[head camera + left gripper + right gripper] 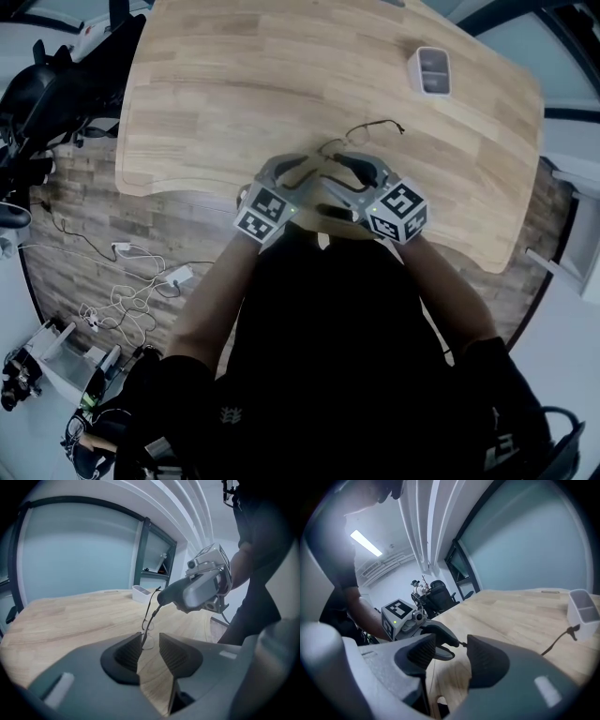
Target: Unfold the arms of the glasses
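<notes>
Left gripper view shows the glasses (149,620) as a thin dark wire frame just past the left claw (150,641), a lens low over the wooden surface (70,616); whether it rests there I cannot tell. One arm of the glasses rises up to the tip of the right claw (161,599). The left claw is released, its jaws parted by a narrow gap. The frame wire lies against one jaw's inner face and is clear of the other.

In the right gripper view the right claw (452,651) is also released, with bare wood showing between its jaws. A short bit of wire runs from the left claw (457,648) to one jaw's inner face. The other arm of the glasses (557,643) sticks out beyond that jaw.

In the head view the glasses (380,122) sit near the surface's (281,75) front edge, just beyond the left claw (314,161) and right claw (349,159), which are held tip to tip. A white container (429,70) stands well apart, further back. Cables (141,281) lie on the floor to the left.
</notes>
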Tool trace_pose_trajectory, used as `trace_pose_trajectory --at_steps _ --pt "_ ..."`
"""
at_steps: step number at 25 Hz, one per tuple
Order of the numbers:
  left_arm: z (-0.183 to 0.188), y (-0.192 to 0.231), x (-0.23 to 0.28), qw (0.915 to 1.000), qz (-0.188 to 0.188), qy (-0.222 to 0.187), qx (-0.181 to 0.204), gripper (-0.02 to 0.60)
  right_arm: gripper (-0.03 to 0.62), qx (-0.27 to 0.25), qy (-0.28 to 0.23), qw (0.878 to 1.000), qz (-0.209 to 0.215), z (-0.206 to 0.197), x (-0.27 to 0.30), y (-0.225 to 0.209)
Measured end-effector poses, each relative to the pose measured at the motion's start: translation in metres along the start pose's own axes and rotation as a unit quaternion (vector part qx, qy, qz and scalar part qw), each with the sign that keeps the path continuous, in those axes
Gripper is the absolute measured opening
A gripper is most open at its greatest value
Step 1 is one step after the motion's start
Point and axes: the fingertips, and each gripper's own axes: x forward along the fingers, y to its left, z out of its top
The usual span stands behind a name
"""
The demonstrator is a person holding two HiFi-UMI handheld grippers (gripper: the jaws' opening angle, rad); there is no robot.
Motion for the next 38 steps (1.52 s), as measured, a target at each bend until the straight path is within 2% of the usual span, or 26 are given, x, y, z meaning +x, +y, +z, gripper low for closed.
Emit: trace_pose_trajectory --at_steps 10,15,20,24,27,29,33,36,38 --pt "-0.008 0.009 -0.016 0.9998 0.02 0.005 -0.004 0.126 0.199 -0.018 0.018 0.999 0.038 0.0 0.015 0.021" --pt "-0.006 0.016 -0.021 0.9996 0.027 0.005 -0.003 0.126 0.199 -0.029 0.011 0.999 0.032 0.005 0.011 0.016" --pt "0.02 0.03 -0.034 0.9983 0.054 -0.023 0.003 0.126 0.199 -0.044 -0.041 0.998 -0.019 0.032 -0.018 -0.007" --pt "0.059 0.043 -0.048 0.9946 0.081 -0.064 0.006 0.123 0.199 -0.063 -0.091 0.991 -0.081 0.059 -0.053 -0.032" --pt "0.087 0.05 -0.062 0.9888 0.108 -0.102 0.012 0.09 0.183 -0.076 -0.119 0.981 -0.131 0.077 -0.082 -0.049" --pt "0.102 0.055 -0.069 0.9838 0.127 -0.125 0.013 0.019 0.179 -0.08 -0.131 0.975 -0.16 0.084 -0.098 -0.06" --pt "0.121 0.055 -0.071 0.9767 0.144 -0.159 0.014 0.006 0.113 -0.073 -0.124 0.967 -0.211 0.084 -0.121 -0.08" --pt "0.131 0.053 -0.071 0.9721 0.156 -0.174 0.016 0.006 0.064 -0.075 -0.125 0.963 -0.227 0.083 -0.132 -0.085" --pt "0.134 0.051 -0.068 0.9705 0.163 -0.177 0.017 0.006 0.003 -0.083 -0.126 0.959 -0.238 0.082 -0.14 -0.087"
